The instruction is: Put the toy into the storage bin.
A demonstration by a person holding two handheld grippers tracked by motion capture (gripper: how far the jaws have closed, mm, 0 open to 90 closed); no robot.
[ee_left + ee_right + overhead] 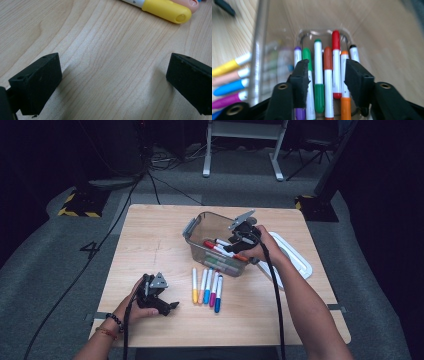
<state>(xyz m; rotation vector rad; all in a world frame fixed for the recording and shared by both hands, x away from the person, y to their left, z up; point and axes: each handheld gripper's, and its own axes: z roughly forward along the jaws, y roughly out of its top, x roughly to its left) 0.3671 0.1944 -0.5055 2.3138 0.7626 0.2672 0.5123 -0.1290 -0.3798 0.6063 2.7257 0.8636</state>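
The clear bin point(202, 227) sits just past table centre, holding a layer of markers point(328, 75). The right gripper point(327, 75) hangs over them, jaws released, gripping nothing. At seven o'clock, the left gripper point(112, 82) rests wide apart on the table point(150, 245); five loose markers point(207, 287) lie at the bin's six o'clock.

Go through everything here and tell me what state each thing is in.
Bin: lid off, markers lying inside.
Lid: flat on table, right of bin.
Loose markers: capped, in a row on table.
Left gripper: open, empty.
Right gripper: open over bin.
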